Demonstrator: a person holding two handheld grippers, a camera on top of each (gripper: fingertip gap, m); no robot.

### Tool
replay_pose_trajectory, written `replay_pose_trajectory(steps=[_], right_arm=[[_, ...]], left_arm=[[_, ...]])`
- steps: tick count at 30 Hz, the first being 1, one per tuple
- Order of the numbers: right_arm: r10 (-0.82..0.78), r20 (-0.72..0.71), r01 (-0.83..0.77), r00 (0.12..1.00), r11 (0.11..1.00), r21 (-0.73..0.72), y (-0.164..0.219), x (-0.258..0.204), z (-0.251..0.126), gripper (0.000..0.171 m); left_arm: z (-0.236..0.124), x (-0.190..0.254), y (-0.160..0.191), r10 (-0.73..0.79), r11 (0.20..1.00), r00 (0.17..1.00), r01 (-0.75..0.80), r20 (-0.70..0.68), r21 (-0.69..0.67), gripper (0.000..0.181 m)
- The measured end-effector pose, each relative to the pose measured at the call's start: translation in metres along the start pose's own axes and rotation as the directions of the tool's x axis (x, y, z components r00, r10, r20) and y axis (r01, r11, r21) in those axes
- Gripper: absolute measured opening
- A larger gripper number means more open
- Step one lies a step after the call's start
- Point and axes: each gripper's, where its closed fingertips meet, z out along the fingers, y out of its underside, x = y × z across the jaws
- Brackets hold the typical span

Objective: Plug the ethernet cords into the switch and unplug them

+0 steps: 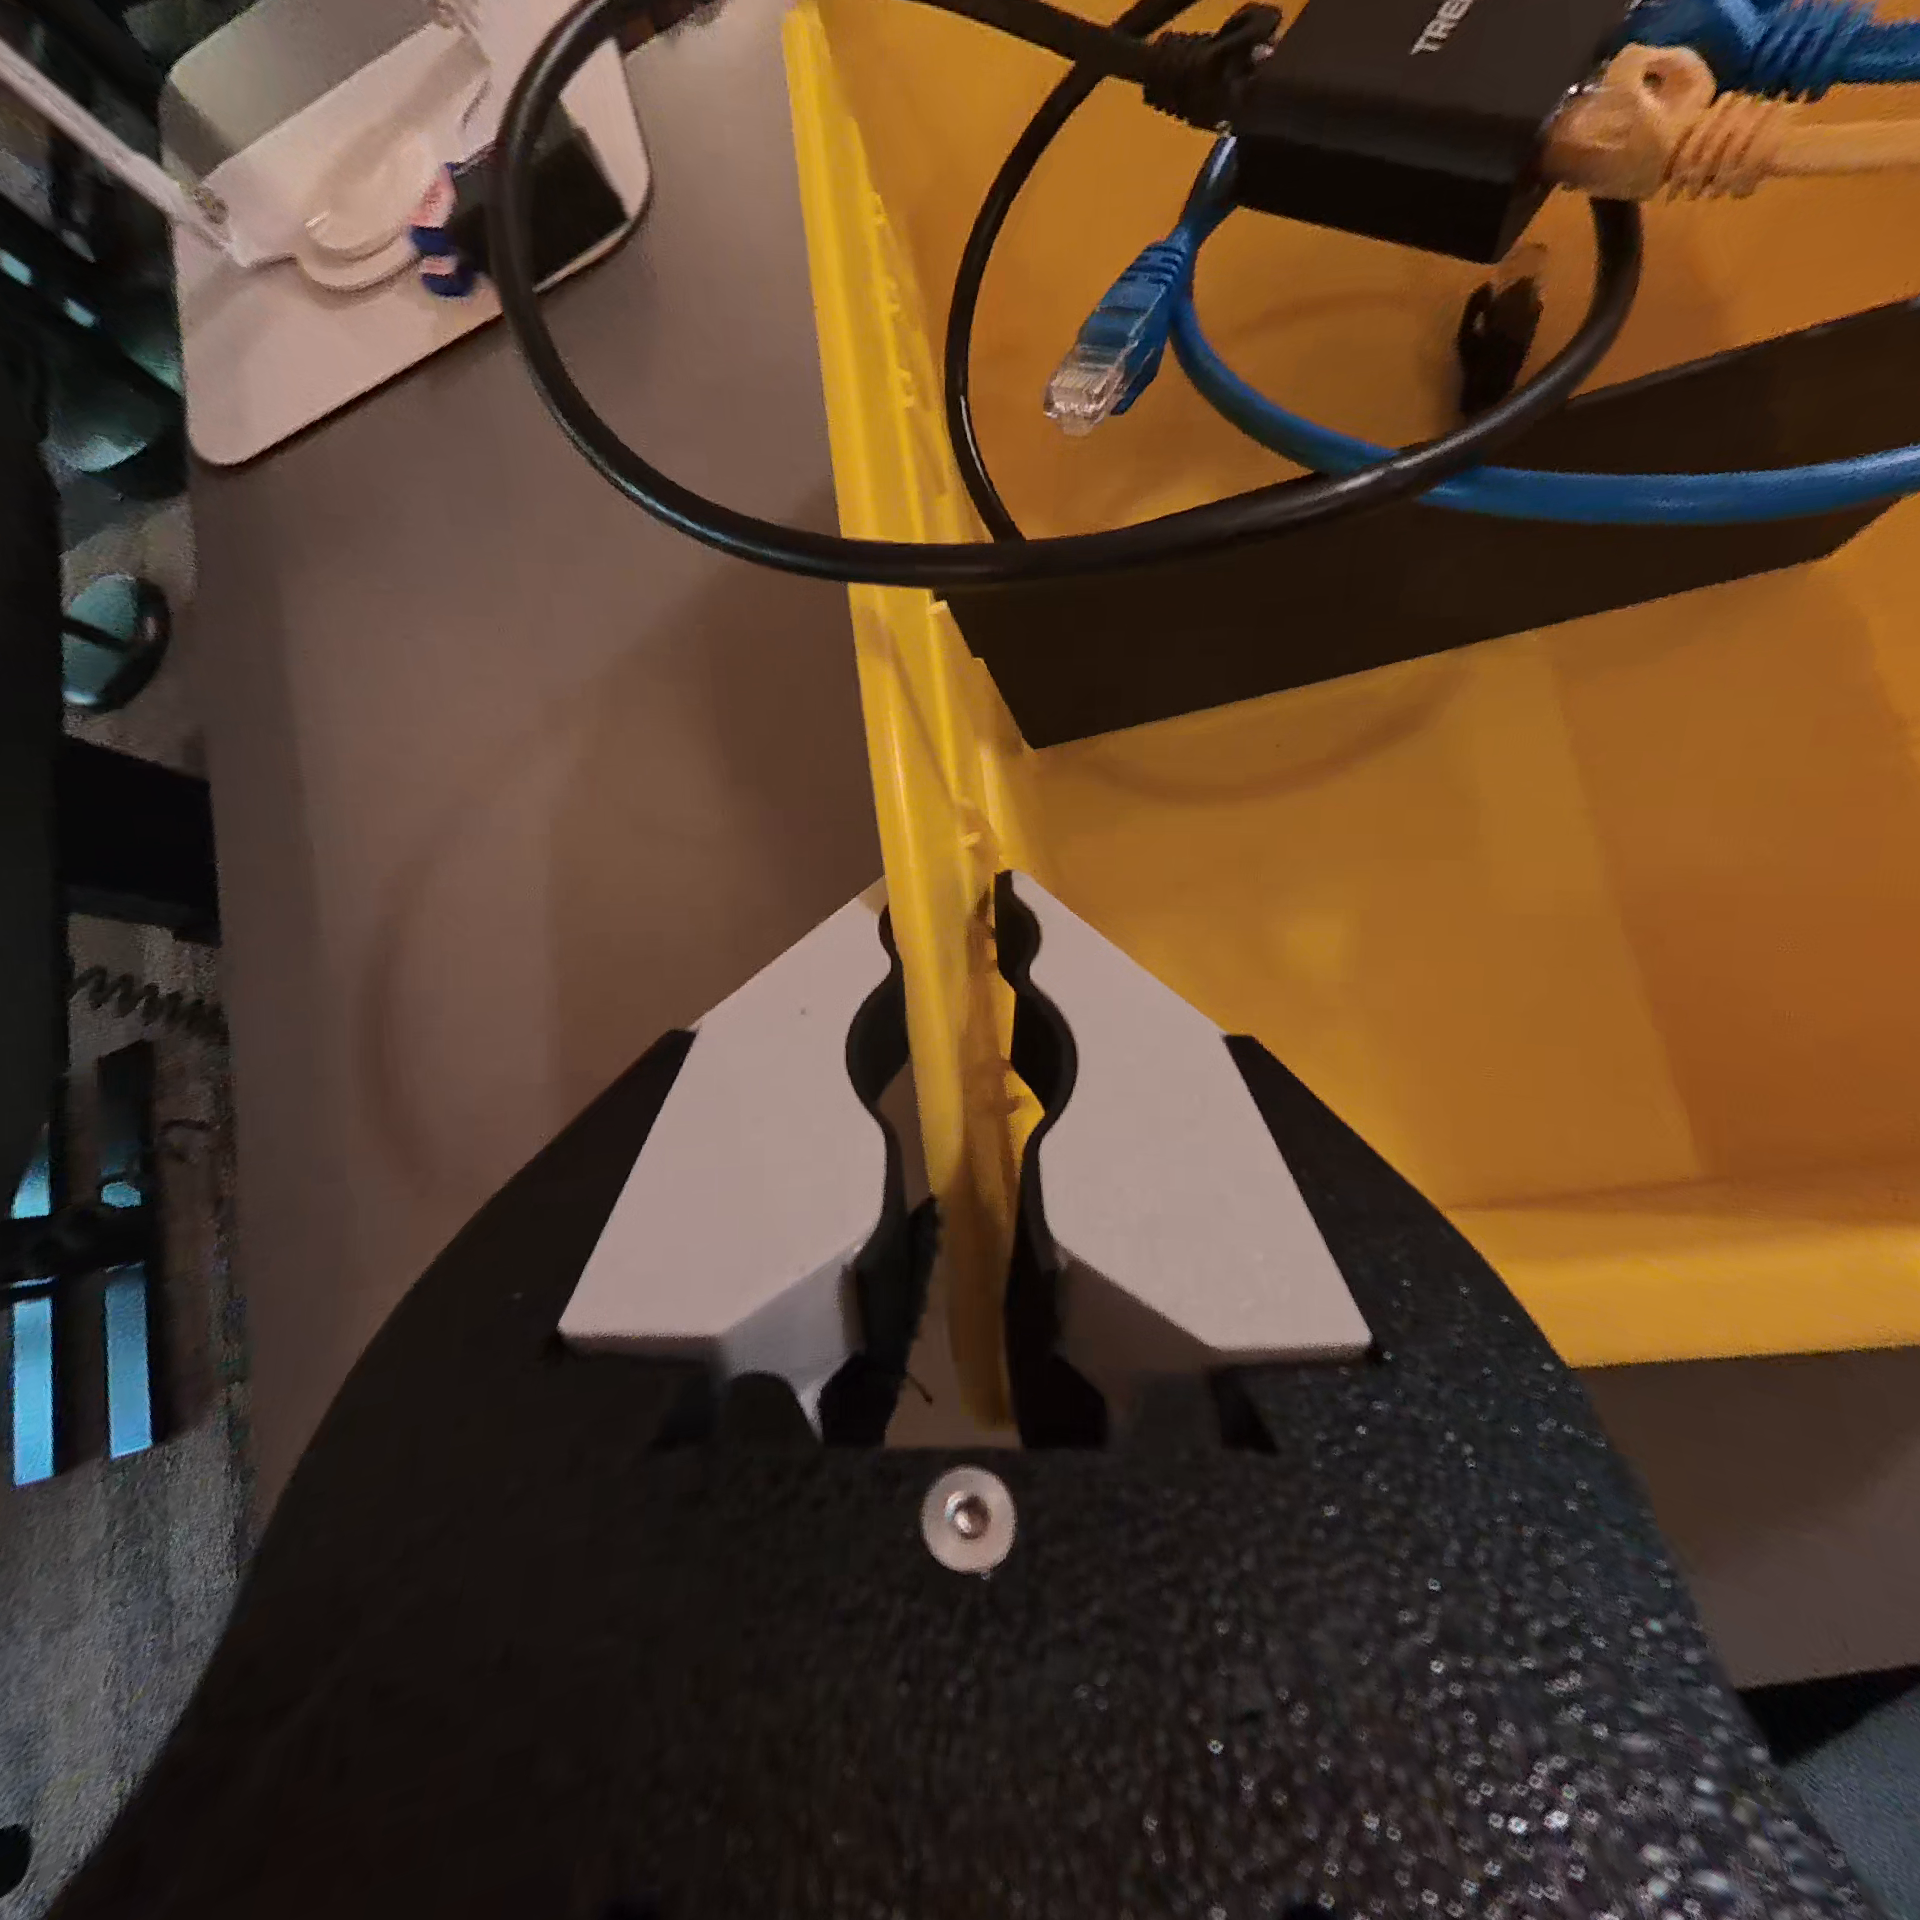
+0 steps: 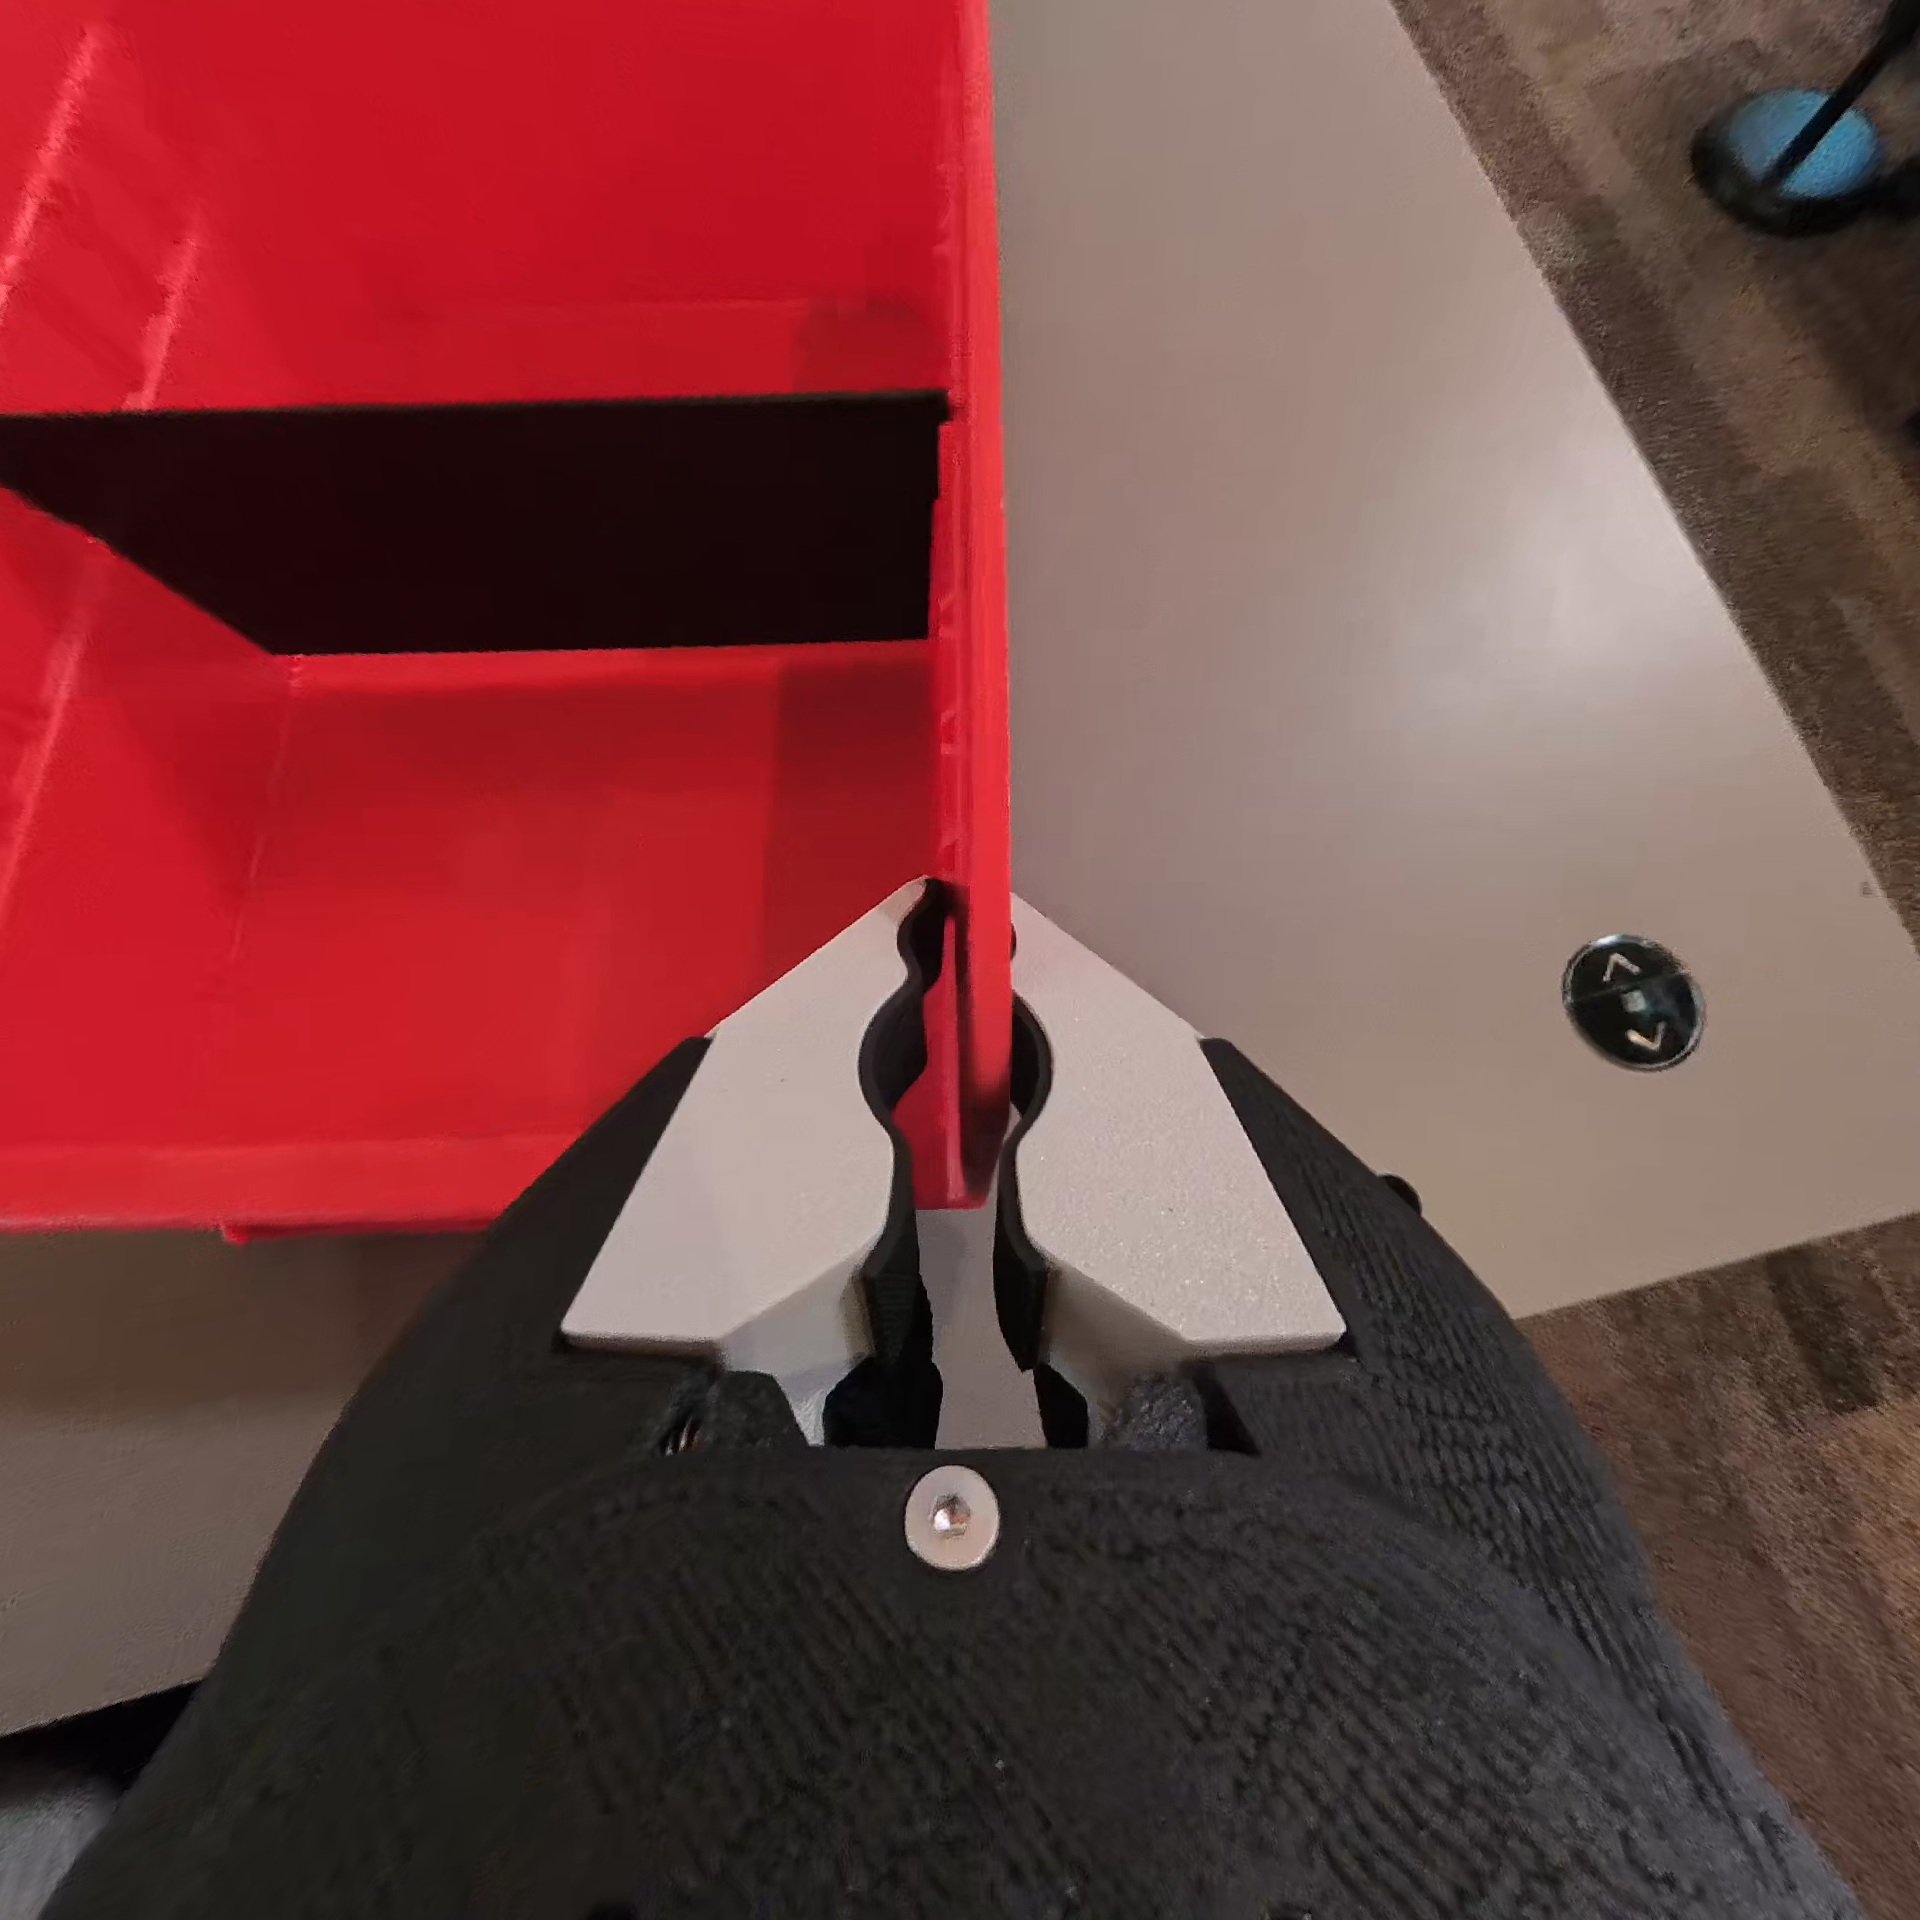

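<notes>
bins come first, it seems: neither hand-held gripper is on a cord yet. left hand-held gripper is closed narrow on the side wall of the yellow bin, one finger inside and one outside. right hand-held gripper pinches the right wall of the red bin the same way. i judge this a setup step, positioning or steadying the bins on the bench before any plugging.

left wrist view alone shows the task's things: the black switch sits at the far end of the yellow bin, beyond a black divider. an orange cord reaches its end, a blue cord lies with its clear plug loose, and a black cable loops over the wall.

right wrist view shows only an empty red bin, bench edge and a round control button.

next move calls for releasing a wall and reaching for the loose blue plug.
</notes>
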Motion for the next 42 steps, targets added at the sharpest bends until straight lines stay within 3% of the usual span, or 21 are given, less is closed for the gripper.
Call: replay_pose_trajectory(steps=[9, 17, 19, 21, 26, 29, 33, 36, 39, 42], right_arm=[[-0.05, 0.027, 0.05, 0.998, 0.999, -0.012, -0.02, 0.023, 0.019, 0.004], [-0.098, 0.022, 0.098, 0.995, 0.995, -0.011, -0.031, 0.039, 0.027, 0.009], [-0.144, -0.005, 0.144, 0.99, 0.989, 0.02, -0.039, 0.036, 0.017, 0.041], [-0.178, -0.019, 0.179, 0.984, 0.974, 0.141, -0.063, 0.023, -0.007, 0.062], [-0.38, 0.047, 0.316, 0.924, 0.826, 0.468, -0.129, -0.077, -0.081, 0.067], [-0.533, 0.184, 0.346, 0.826, 0.737, 0.581, -0.136, -0.175, -0.095, 0.068], [-0.672, 0.275, 0.375, 0.688, 0.653, 0.658, -0.116, -0.289, -0.065, 0.075], [-0.729, 0.257, 0.375, 0.634, 0.581, 0.722, -0.102, -0.347, -0.032, 0.079], [-0.735, 0.226, 0.325, 0.64, 0.525, 0.786, -0.091, -0.379, -0.01, 0.079], [-0.692, 0.243, 0.241, 0.68, 0.524, 0.817, -0.072, -0.39, -0.001, 0.086]], left_arm=[[-0.016, -0.065, 0.042, -0.128, 0.991, 0.99, 0.13, 0.054, -0.031, 0.009], [-0.021, -0.126, 0.072, -0.142, 0.988, 0.982, 0.148, 0.123, -0.044, 0.01], [-0.022, -0.132, 0.074, -0.154, 0.986, 0.98, 0.16, 0.126, -0.042, 0.01], [-0.03, -0.135, 0.073, -0.12, 0.99, 0.979, 0.13, 0.167, -0.048, 0.015], [-0.069, -0.124, 0.002, 0.033, 0.982, 0.977, -0.071, 0.212, 0.177, 0.037], [-0.063, -0.112, -0.038, 0.187, 0.959, 0.965, -0.22, 0.182, 0.178, 0.058], [-0.012, -0.1, -0.065, 0.406, 0.906, 0.911, -0.412, 0.073, 0.095, 0.084], [0.023, -0.089, -0.064, 0.531, 0.847, 0.843, -0.527, -0.089, 0.068, 0.081], [0.043, -0.09, -0.056, 0.665, 0.743, 0.732, -0.669, -0.145, 0.032, 0.081], [0.052, -0.093, -0.053, 0.801, 0.594, 0.587, -0.804, -0.115, 0.026, 0.083]])
